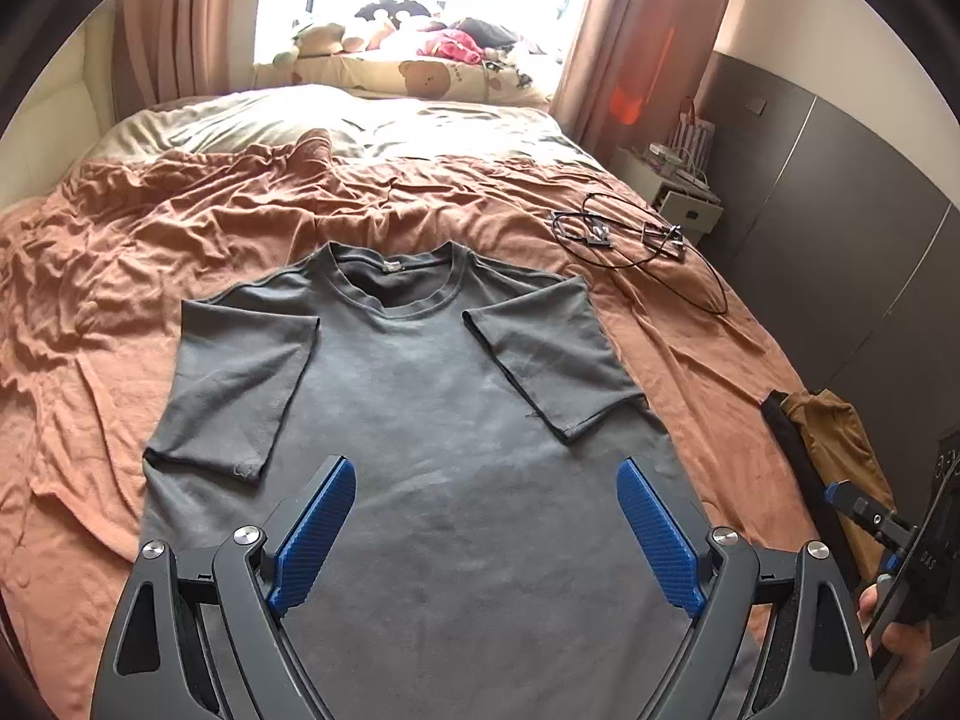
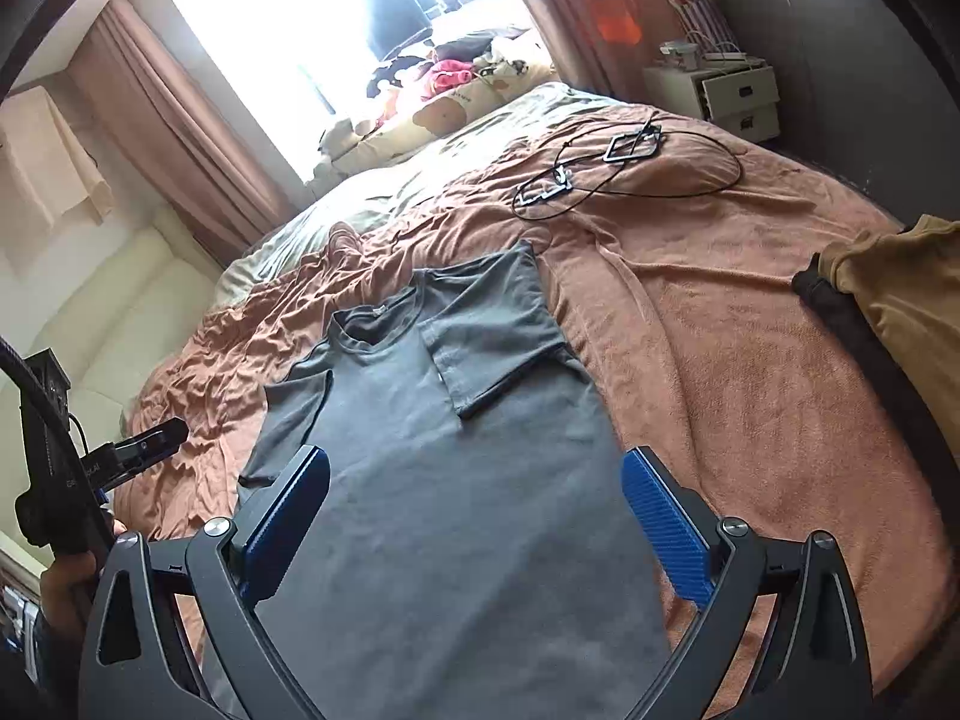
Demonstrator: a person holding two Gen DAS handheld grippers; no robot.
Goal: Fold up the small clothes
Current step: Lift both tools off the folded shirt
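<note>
A grey t-shirt (image 1: 432,420) lies flat on the orange bed cover (image 1: 150,252), collar away from me, both sleeves folded in over the chest. It also shows in the right wrist view (image 2: 444,480). My left gripper (image 1: 486,480) is open and empty, hovering above the shirt's lower body. My right gripper (image 2: 477,468) is open and empty, also above the lower body, near the shirt's right edge. The right gripper's body shows at the right edge of the left wrist view (image 1: 888,528); the left gripper's body shows at the left of the right wrist view (image 2: 120,456).
A folded tan and black garment pile (image 1: 828,438) lies at the bed's right edge, also in the right wrist view (image 2: 888,294). Black cables with small devices (image 1: 636,240) lie on the cover beyond the shirt. Pillows and toys (image 1: 420,54) sit by the window. A white nightstand (image 2: 720,90) stands at right.
</note>
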